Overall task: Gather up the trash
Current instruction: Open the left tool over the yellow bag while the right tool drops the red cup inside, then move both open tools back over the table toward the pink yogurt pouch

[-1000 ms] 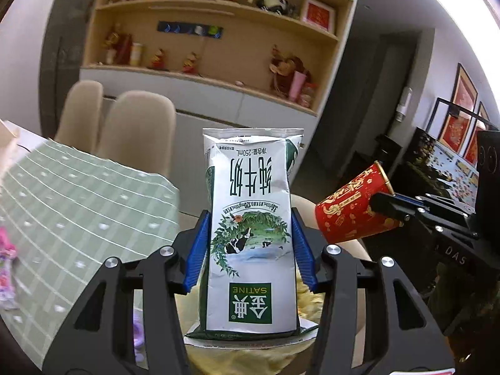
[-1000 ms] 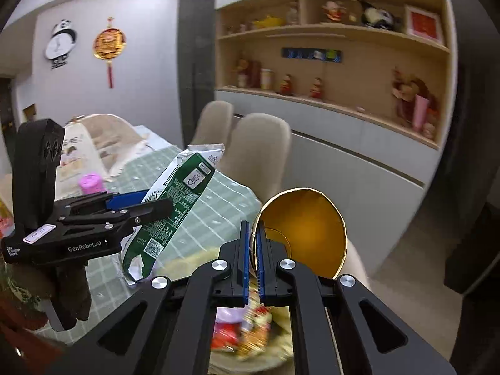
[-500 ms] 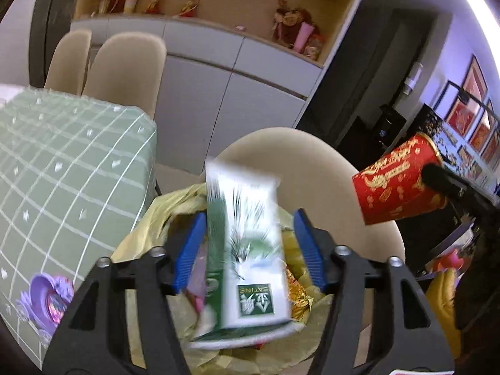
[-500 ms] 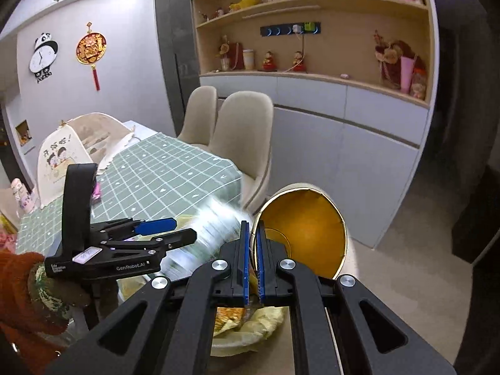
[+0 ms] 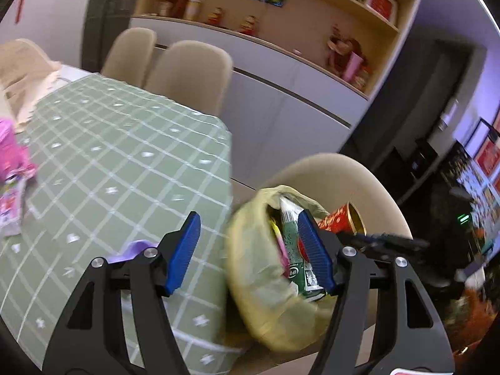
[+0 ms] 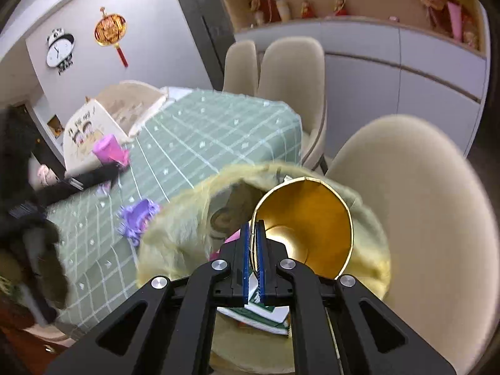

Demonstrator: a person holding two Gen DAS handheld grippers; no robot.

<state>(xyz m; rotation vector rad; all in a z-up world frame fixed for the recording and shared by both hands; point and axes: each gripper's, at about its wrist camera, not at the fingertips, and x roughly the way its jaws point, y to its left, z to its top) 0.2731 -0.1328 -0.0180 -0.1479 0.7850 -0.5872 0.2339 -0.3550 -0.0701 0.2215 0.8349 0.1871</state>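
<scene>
Right wrist: crinkly yellow bag [image 6: 175, 243], gold-lined cup [image 6: 315, 218].

The trash bag [image 5: 265, 284] sits on a chair [image 5: 340, 181] just right of the counter [image 5: 125, 168], under the right jaws. The milk carton [image 5: 295, 250] lies inside it, beside the left gripper's [image 5: 250, 253] right jaw; the paper cup [image 6: 309, 222], in the right jaws, hangs over the bag's mouth.

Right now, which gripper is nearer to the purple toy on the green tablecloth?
Left. The left gripper hangs open just beside the purple toy, over the table edge. The right gripper is farther, over the yellow trash bag, shut on the red paper cup.
</scene>
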